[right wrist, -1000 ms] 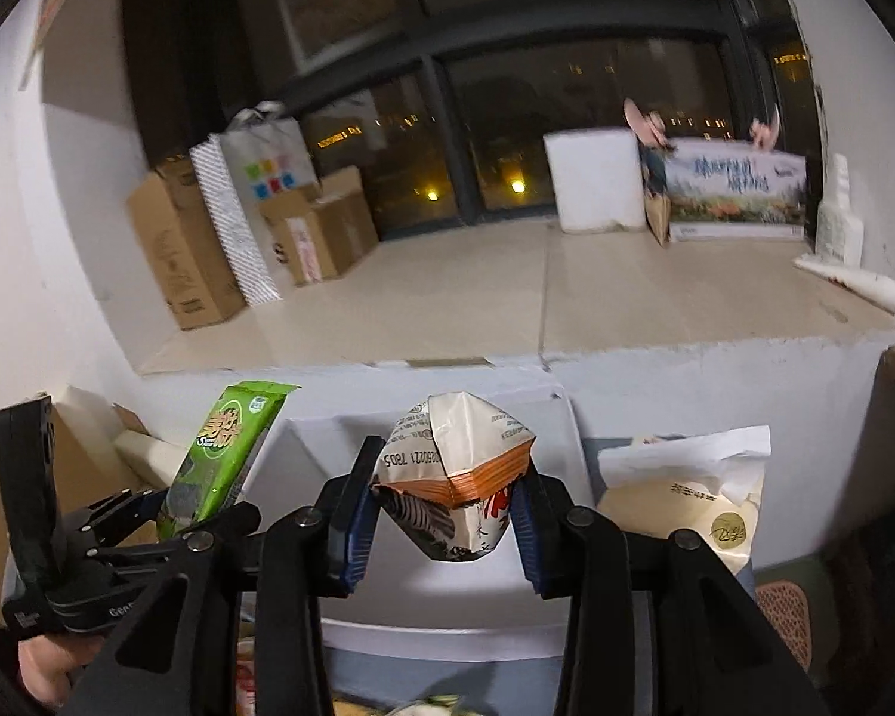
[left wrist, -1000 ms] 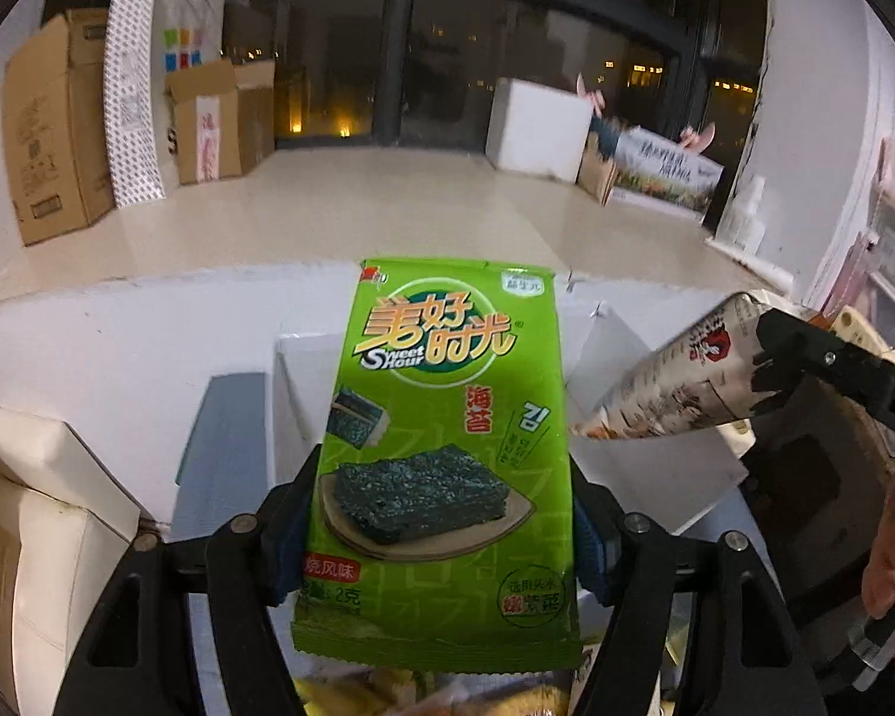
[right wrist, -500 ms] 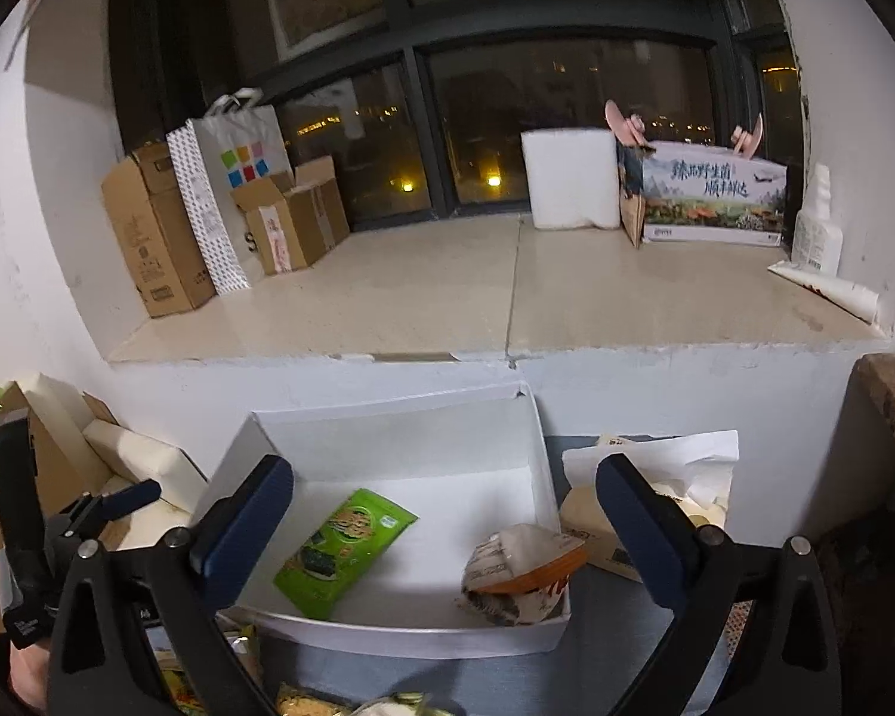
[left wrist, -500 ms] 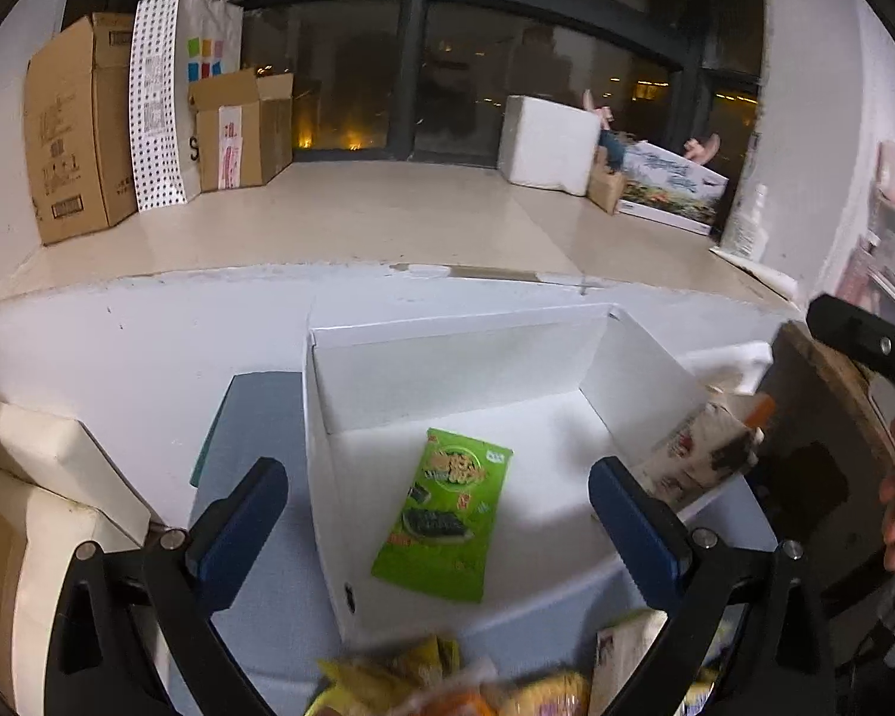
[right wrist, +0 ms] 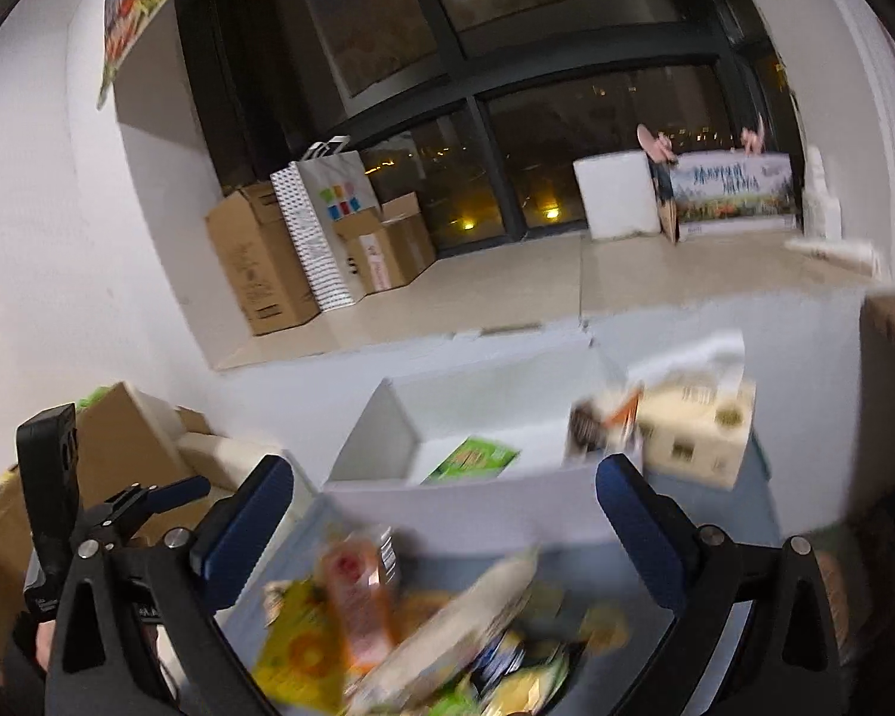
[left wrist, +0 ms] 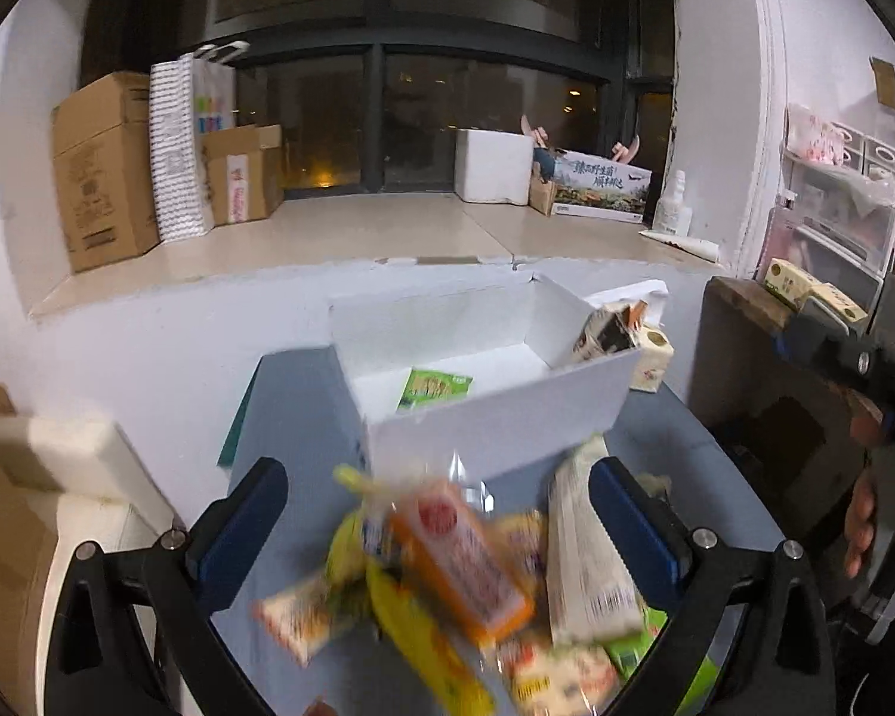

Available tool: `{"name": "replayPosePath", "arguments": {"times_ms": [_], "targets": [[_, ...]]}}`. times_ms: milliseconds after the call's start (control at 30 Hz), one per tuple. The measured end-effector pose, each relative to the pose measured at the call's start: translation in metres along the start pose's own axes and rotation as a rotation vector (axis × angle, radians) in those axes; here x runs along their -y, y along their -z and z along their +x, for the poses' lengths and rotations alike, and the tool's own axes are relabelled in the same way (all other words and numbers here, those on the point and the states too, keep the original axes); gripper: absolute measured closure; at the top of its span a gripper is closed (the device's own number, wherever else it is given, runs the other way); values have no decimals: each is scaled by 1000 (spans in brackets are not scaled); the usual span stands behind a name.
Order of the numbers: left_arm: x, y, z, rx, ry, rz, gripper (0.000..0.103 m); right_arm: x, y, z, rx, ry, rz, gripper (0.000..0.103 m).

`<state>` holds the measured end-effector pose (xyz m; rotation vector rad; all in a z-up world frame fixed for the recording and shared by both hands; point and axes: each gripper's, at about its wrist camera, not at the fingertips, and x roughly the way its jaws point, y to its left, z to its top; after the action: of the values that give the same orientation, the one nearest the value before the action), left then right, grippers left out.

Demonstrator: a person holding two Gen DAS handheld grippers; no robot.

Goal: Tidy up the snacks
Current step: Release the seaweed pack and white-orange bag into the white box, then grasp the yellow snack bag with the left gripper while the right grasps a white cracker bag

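While both grippers, left gripper (left wrist: 438, 513) and right gripper (right wrist: 444, 507), are standing spread and empty, two packets, a green seaweed packet (left wrist: 434, 389) and a cone-shaped packet (left wrist: 608, 334), are lying in one white box (left wrist: 495, 435) at twelve o'clock.

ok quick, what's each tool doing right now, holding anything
left tool: open, holding nothing, above the loose snack pile.
right tool: open, holding nothing.

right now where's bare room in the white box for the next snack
Free: the white box floor between the green seaweed packet and the orange-topped packet against its right wall, and along its left wall. Crowded: the snack pile in front of the box.
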<state>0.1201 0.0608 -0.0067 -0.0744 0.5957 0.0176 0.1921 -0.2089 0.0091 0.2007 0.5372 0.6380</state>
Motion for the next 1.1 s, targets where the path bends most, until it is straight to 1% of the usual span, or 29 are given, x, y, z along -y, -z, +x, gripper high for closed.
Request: {"name": "replayPosePath", "arguments": {"times_ms": [67,133,200,233,267,333,367,533,633,800,933,1000,1100], "targets": [[-3,19,-15,8,-1,-35,0,-3,24,-10,-22,1,21,0],[-6,42,-27,8,-11,-74,0,-7,49,-16,-68,0,35,0],[-6,57,-34,22,2,-95,0,-11,74,-20,-115,1,49,0],[-6,64,-37,23,5,-101,0,-12,84,-22,-127,2,56,0],[-6,71,-39,15,-9,-105,0,-14,93,-22,-138,13,59,0],[-4,80,-42,2,-23,-111,0,-17,101,-21,-155,46,38,0],[-3,82,-43,2,-15,-113,0,-17,104,-20,-160,60,37,0],[3,87,-52,17,-3,-106,0,-17,104,-15,-181,42,61,0],[4,89,-52,14,13,-114,0,-18,103,-2,-216,31,72,0],[4,90,-52,14,16,-121,0,-17,101,38,-293,-10,111,0],[-2,94,-52,25,35,-143,0,-10,100,79,-355,-10,173,0],[-6,96,-49,15,26,-151,0,-4,101,99,-385,-19,210,0],[-11,100,-44,2,24,-166,0,3,103,118,-414,-4,249,0]]}}
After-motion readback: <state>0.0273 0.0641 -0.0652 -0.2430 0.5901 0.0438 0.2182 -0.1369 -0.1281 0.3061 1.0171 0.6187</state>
